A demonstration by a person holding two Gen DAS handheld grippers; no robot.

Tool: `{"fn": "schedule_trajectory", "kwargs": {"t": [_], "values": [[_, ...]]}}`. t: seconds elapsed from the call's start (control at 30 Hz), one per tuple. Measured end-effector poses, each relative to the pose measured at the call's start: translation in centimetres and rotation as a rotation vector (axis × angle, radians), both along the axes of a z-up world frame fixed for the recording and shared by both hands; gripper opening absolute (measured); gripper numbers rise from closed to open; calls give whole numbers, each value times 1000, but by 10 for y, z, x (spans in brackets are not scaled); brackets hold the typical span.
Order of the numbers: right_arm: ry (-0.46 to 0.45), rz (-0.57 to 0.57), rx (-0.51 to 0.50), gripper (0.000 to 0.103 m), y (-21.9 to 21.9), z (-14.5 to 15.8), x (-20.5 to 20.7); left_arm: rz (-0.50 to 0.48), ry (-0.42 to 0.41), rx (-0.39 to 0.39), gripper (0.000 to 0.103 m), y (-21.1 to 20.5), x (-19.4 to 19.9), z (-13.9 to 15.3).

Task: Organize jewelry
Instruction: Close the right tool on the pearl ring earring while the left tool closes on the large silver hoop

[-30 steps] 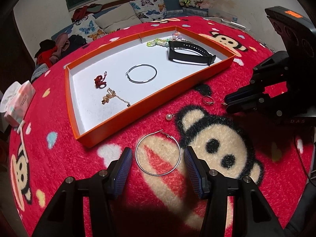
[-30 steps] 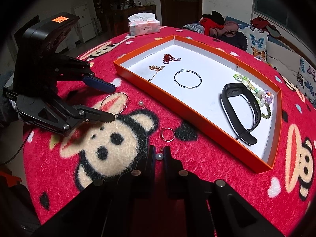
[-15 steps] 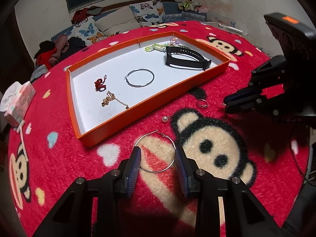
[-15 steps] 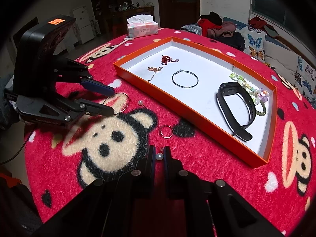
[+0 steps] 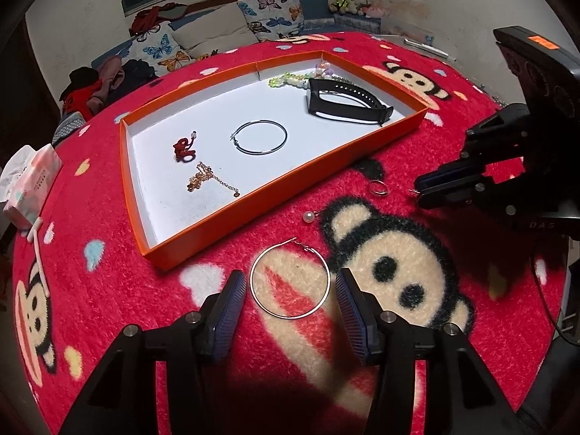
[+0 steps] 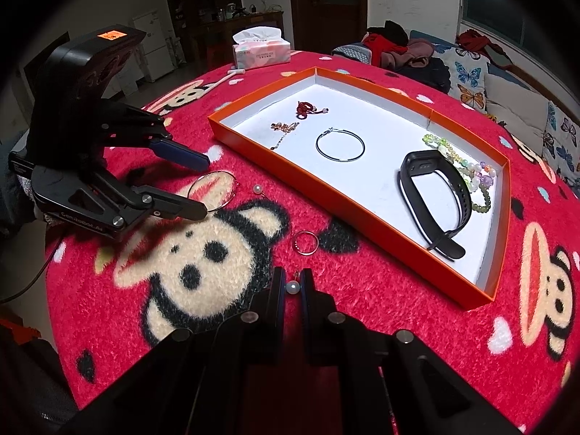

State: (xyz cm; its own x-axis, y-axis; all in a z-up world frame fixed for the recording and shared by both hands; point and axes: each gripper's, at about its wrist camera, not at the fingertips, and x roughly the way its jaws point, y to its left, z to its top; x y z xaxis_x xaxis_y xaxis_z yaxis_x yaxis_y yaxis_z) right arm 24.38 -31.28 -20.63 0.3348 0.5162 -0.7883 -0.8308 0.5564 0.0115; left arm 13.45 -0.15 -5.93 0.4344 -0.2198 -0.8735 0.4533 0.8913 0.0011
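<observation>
The orange tray [image 5: 275, 195] lies on a red blanket [image 5: 108, 290] with monkey faces, and it serves as the landmark here. Inside the tray are a silver hoop [image 5: 260, 137] near the middle, a small red ornament [image 5: 184, 149] and a gold chain [image 5: 208, 180] toward its left end, and a black wristband [image 5: 348, 102] with a string of pale beads [image 5: 301, 79] at its far right end.

In front of the tray, on the blanket, lies a second large hoop earring [image 5: 290, 282], close to the tray's near left corner. The left gripper [image 5: 290, 302] stands over this hoop with one finger on each side. Its jaws have just been opening again, and now they are half wide; the blue pads [image 5: 228, 311] do not touch the hoop, which lies free between them.

A small ring [image 6: 305, 242] lies in front of the tray's long near wall, about at its middle, and a pearl earring [image 5: 309, 216] lies between the ring and the large hoop.

The right gripper [image 6: 292, 287] is in front of the tray too, just behind the ring as its own camera sees it. Its jaws are almost together and they pinch a small pearl [image 6: 292, 287] between the fingertips.

A tissue box [image 6: 261, 49] stands beyond the tray's left end.
</observation>
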Motion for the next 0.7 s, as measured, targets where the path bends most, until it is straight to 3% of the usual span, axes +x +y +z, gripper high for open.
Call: {"fn": "schedule_trajectory", "kwargs": {"t": [0.7], "values": [[-2, -1, 8, 10, 2, 1, 0, -14, -3, 13, 52, -5, 5, -6]]}}
